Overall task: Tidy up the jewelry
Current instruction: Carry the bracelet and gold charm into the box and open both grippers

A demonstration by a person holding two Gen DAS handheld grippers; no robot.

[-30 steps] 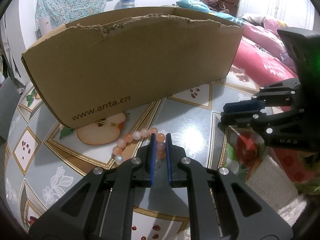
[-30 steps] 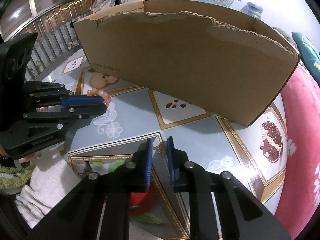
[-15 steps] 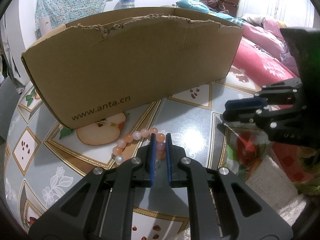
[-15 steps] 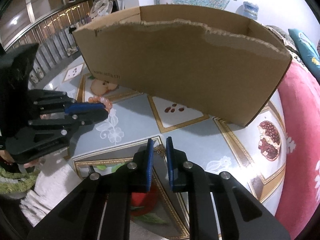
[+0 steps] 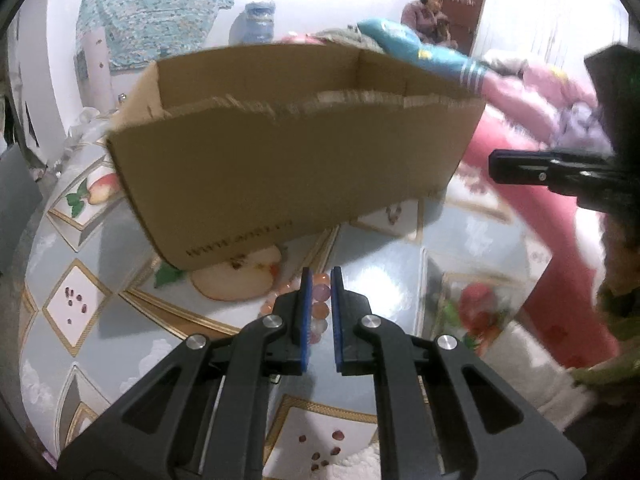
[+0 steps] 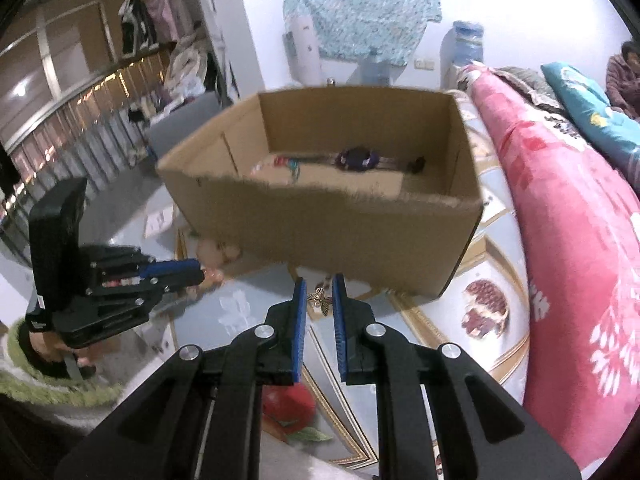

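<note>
1. The left wrist view has the left gripper (image 5: 319, 276) low over the tabletop (image 5: 384, 292) with its jaws clamped on a beaded bracelet (image 5: 320, 305). You can see pink, orange and pale beads stacked in the gap between the blue pads, and a few more curling off to the left just in front of the apple printed on the tablecloth.
2. The right wrist view doesn't really show that bracelet, just a blurry pinkish bit at the tip of the left gripper (image 6: 200, 272) off to the side.
3. What the right view does give you is a small gold butterfly charm (image 6: 319, 300) sitting between the right gripper (image 6: 319, 286) jaws. The pads look slightly apart, and I honestly can't tell if they're pinching it or if it's just lying on the tabletop behind the gap.
4. Only the right view looks down into the cardboard box (image 6: 320, 236). There's a dark purple piece (image 6: 357, 158) by the far wall, a smaller dark blob to its right and something red and teal to its left, all blurred.
5. From the left view the box (image 5: 288, 172) only shows its torn front edge and bare inner walls.
6. Count: two grippers, one box, one bracelet, one butterfly charm, roughly three blurry bits in the box.
</note>
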